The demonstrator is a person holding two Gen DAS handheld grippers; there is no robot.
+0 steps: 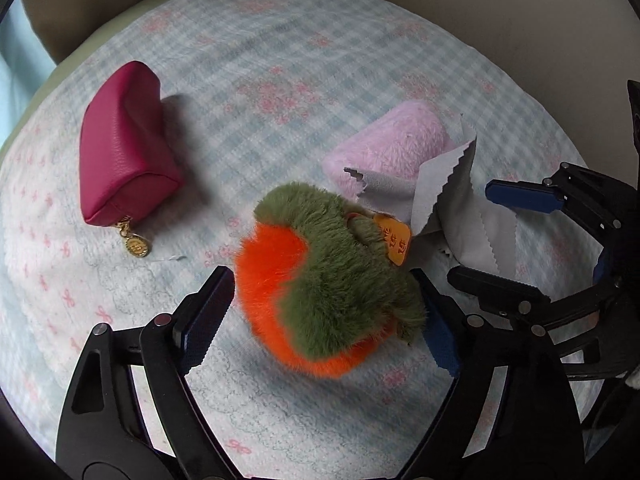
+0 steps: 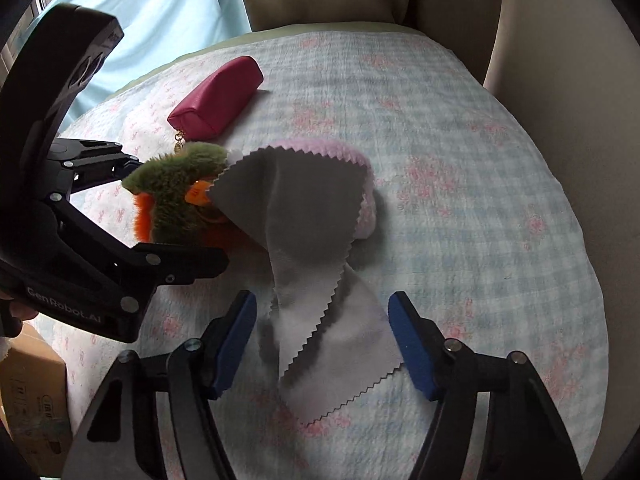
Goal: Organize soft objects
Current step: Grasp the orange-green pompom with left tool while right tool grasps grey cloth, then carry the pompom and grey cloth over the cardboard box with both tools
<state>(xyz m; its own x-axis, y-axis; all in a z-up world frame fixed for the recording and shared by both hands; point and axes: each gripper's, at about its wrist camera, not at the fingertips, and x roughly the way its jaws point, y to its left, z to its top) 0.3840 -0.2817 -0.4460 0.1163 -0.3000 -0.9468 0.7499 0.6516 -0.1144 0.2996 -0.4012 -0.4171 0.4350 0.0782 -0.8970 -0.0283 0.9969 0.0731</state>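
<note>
The left gripper (image 1: pixel 326 312) reaches in low from six o'clock with its jaws spread wide on either side of the orange-and-green furry plush (image 1: pixel 320 280), whose orange tag (image 1: pixel 394 240) points toward two o'clock; neither pad visibly presses the fur. The right gripper (image 2: pixel 322 344) also comes in from six o'clock, jaws apart, straddling the near end of the grey pinked-edge cloth (image 2: pixel 320 264) without pinching it. That cloth drapes up over the pink fleece roll (image 2: pixel 366 196) at twelve o'clock. The magenta zip pouch (image 1: pixel 124 148) lies apart at ten o'clock on the checked floral bedcover (image 1: pixel 280 60).
</note>
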